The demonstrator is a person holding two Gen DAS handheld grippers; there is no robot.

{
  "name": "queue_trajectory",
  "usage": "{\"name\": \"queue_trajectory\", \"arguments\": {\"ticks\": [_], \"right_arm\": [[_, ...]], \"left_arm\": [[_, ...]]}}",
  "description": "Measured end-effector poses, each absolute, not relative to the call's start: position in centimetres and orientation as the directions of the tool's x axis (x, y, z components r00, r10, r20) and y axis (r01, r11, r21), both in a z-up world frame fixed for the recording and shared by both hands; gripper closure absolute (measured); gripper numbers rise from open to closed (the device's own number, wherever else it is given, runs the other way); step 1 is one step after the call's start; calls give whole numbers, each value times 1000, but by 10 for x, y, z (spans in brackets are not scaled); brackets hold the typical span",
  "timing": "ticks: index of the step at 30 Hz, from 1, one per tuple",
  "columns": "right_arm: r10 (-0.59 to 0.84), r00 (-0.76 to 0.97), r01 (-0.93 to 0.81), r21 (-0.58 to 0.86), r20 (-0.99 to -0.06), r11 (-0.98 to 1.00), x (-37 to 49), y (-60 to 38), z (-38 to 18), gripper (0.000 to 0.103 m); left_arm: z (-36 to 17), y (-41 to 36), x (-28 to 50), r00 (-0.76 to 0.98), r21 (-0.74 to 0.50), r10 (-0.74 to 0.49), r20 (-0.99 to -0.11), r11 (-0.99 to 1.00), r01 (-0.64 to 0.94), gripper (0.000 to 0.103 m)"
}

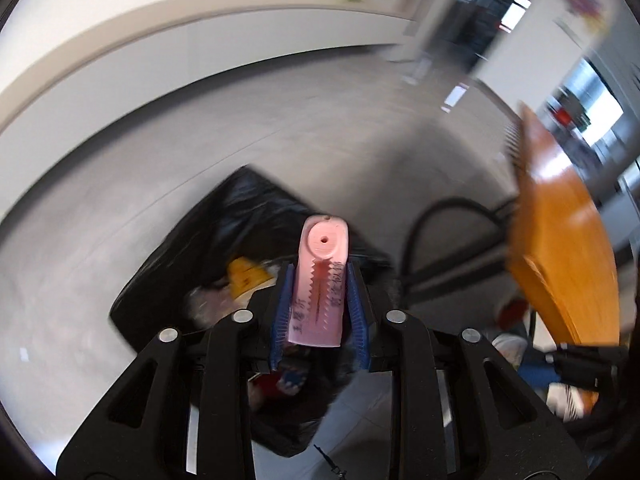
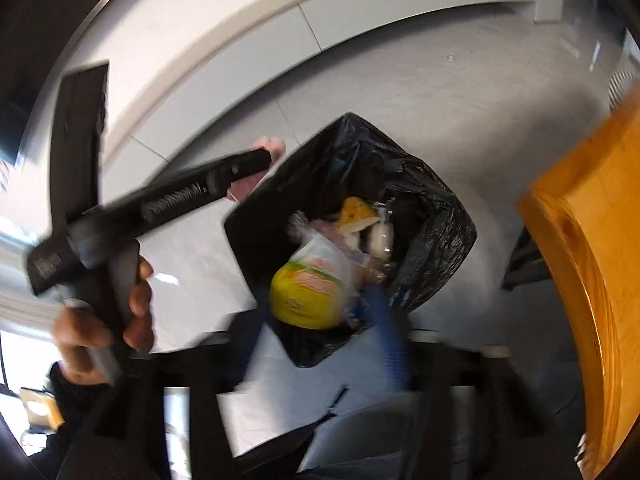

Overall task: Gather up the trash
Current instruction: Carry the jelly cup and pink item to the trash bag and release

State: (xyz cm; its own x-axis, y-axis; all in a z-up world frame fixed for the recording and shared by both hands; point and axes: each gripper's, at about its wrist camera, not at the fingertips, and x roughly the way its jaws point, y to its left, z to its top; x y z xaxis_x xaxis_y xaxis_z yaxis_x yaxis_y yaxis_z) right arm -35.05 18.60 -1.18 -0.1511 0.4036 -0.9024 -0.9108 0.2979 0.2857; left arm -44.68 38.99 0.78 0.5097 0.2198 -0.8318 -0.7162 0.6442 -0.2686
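Trash (image 2: 308, 296) lies in the bin (image 2: 432, 216) at centre frame, dropped in; whether either gripper's fingers are open, I cannot tell.

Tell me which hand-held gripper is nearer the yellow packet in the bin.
Right, though it is blurred. The right hand-held gripper hangs over the bin, beside the yellow packet; the left hand-held gripper has its tip at the bin's outer edge, farther off.
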Motion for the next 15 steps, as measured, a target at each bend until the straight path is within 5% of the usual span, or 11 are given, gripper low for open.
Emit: {"name": "queue_trajectory", "arguments": {"ticks": [1,2,15], "right_arm": [[411,-132,-918,268,-902,293,-359,188,-13,39],[410,-131,-922,262,-903,284,-363,192,-14,39],[460,-93,-912,260,-883,316,-353,155,-5,36]], "left_arm": [[5,398,-454,482,-267,234,-844,597,-757,18],[5,403,-461,483,-277,256,-838,562,-779,7],[24,384,-441,474,-203,327,-817,607,-769,6]]}}
